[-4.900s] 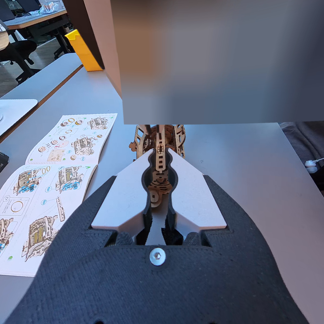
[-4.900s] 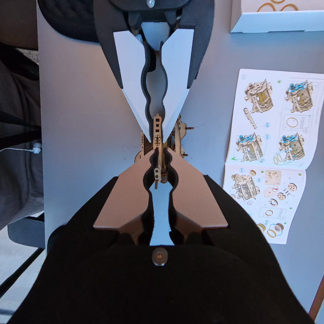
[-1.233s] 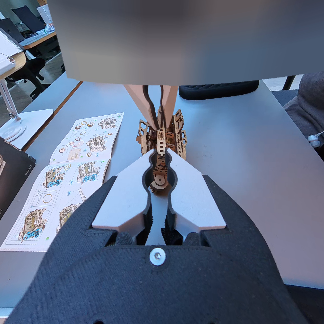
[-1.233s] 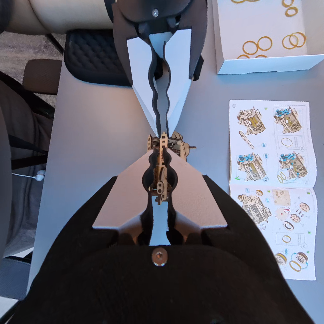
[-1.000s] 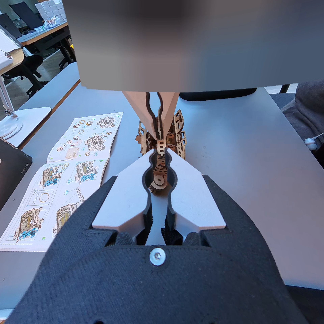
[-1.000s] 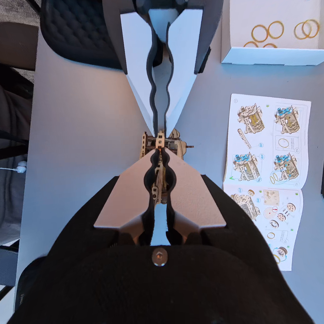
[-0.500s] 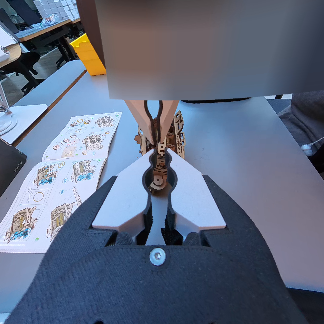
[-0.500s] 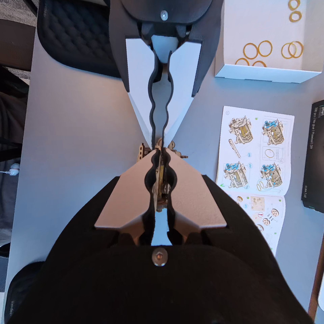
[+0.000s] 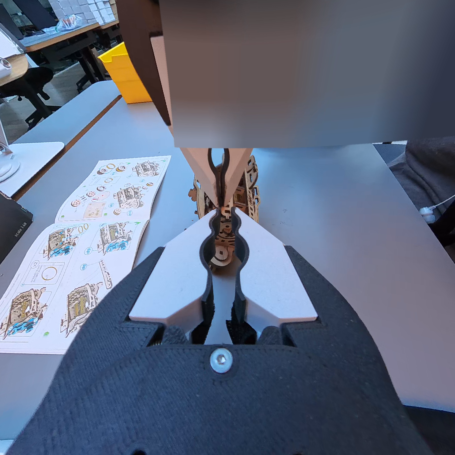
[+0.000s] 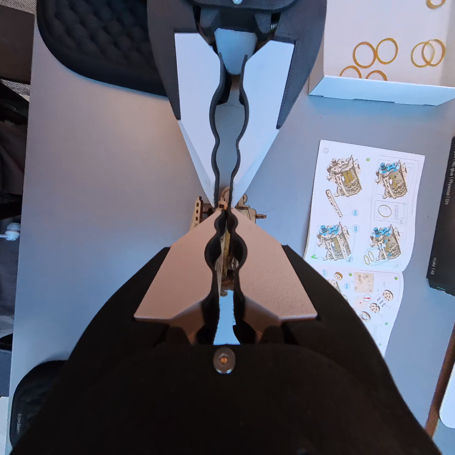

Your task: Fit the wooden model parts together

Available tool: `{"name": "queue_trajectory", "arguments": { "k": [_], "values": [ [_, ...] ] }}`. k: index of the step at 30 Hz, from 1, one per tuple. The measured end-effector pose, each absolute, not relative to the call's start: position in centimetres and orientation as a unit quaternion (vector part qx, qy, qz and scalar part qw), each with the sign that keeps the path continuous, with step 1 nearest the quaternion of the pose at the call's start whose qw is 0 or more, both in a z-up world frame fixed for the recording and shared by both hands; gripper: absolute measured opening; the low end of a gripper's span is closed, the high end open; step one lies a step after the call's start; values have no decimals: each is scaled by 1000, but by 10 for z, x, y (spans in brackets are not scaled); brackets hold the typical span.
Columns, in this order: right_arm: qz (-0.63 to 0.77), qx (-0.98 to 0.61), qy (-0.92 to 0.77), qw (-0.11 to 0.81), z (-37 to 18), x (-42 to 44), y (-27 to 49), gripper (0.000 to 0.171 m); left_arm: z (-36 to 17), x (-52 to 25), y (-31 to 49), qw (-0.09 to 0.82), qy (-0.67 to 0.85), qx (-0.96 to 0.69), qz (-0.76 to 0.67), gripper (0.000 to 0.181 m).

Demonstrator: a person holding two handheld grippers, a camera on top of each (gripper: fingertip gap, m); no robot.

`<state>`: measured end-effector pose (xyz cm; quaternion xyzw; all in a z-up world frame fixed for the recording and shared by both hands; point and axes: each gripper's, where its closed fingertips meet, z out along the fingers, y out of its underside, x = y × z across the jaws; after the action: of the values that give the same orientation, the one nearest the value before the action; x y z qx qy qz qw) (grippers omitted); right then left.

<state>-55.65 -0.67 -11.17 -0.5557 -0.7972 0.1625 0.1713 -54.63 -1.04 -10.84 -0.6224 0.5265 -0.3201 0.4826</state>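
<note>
A laser-cut wooden model stands on the grey table. My left gripper, with white fingers, is shut on a small wooden tab at the model's top. My right gripper, with pinkish fingers, comes down from above and is shut on a thin wooden strip, seen edge-on between its pads. The two grippers meet tip to tip over the model. In the right wrist view the left gripper reaches in from the top. Most of the model is hidden behind the fingers.
An open instruction booklet lies left of the model, and also shows in the right wrist view. A white box of rubber bands, a black box, a yellow bin and a person's sleeve surround the work area.
The gripper tips have drawn closer together, and less of the notched strip shows between them. Both views have shifted a little; the yellow bin has come into the left view.
</note>
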Motion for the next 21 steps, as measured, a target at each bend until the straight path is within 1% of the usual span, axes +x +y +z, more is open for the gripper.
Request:
{"name": "queue_trajectory", "arguments": {
  "k": [1,5,8,10,12,14,16,19,21],
  "values": [
    [160,-554,-798,178,-110,-557,-5,0,-108,-546,-11,482,526,-623,-321,5],
    [169,-558,-794,172,-112,-557,-7,0,-108,-546,-10,481,525,-623,-322,6],
    [169,-556,-792,188,-105,-556,-5,0,-109,-546,-10,481,525,-624,-322,6],
    [166,-561,-793,171,-111,-551,-5,0,-108,-546,-10,480,525,-625,-322,6],
    [153,-564,-791,179,-109,-548,-1,0,-108,-546,-10,480,525,-626,-321,6],
    [170,-561,-788,190,-103,-551,-5,0,-109,-546,-10,480,525,-626,-319,6],
    [161,-566,-790,173,-111,-548,-5,0,-108,-546,-10,480,524,-626,-320,6],
    [158,-564,-788,191,-102,-548,-2,0,-108,-546,-10,479,524,-627,-320,6],
    [152,-569,-790,170,-111,-546,-4,0,-109,-546,-10,479,523,-628,-320,6]
  ]
}}
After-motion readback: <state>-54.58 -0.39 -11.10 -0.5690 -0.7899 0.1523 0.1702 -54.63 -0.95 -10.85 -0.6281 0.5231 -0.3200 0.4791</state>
